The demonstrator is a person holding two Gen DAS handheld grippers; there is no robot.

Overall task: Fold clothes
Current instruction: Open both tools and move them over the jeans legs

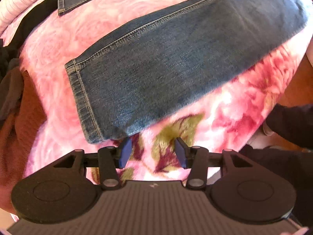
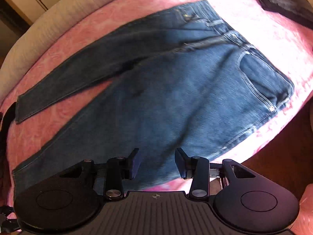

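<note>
jeans lie spread flat on the bed, legs apart, unfolded; both hand-held grippers, left hand-held gripper and right hand-held gripper, spread, pinching nothing.

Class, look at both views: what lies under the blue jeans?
The jeans lie spread on a pink floral blanket, which shows all around them. The blanket beneath the denim, and anything else there, is covered.

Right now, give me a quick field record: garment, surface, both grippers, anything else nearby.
garment: jeans, spread flat, legs apart, not yet folded
surface: pink floral blanket
left gripper: open, empty, just past a leg hem
right gripper: open, empty, over the near leg
nearby: dark folded cloth by the waistband side; brown garment beyond the hems
</note>
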